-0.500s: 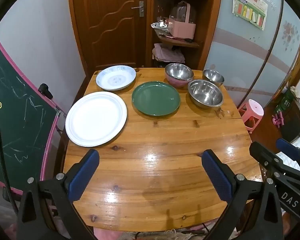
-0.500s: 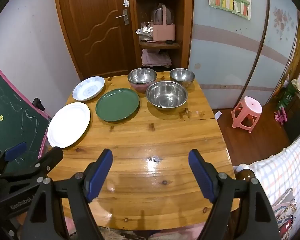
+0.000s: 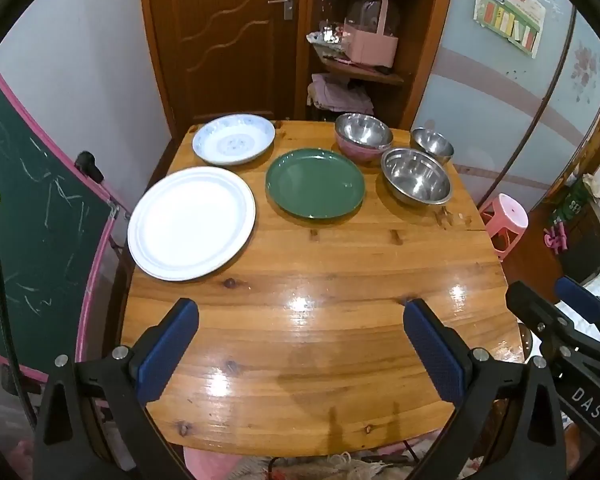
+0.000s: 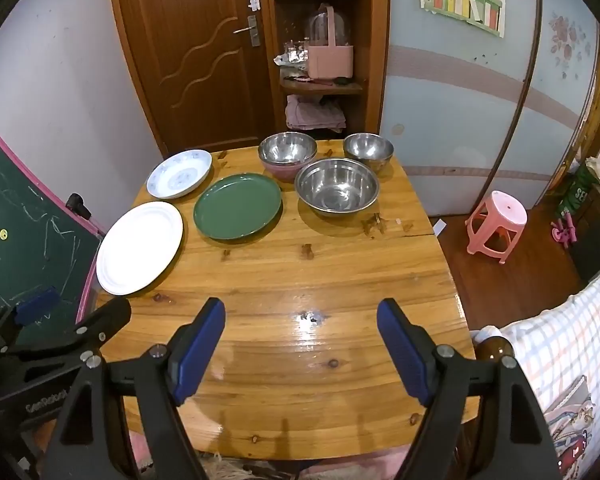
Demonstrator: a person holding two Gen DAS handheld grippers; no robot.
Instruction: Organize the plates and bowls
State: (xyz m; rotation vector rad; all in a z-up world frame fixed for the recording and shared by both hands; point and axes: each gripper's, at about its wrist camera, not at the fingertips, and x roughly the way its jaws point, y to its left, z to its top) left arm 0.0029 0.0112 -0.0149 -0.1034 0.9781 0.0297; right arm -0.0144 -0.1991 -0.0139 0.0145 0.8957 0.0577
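Stool (image 4: 496,220) & chalkboard (image 3: 32,216) beside table (image 3: 320,360).

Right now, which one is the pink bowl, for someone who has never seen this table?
Look to the far end of the wooden table, near the corner shelf. Behind the green plate sits the pink bowl. It alone has a pink outside and a steel bowl nested inside it.

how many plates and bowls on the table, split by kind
Plates: 3: large white round plate, dark green round plate, blue-patterned white dish.
Bowls: 4: large steel bowl, small steel bowl, steel bowl nested in pink bowl.
Total: 7
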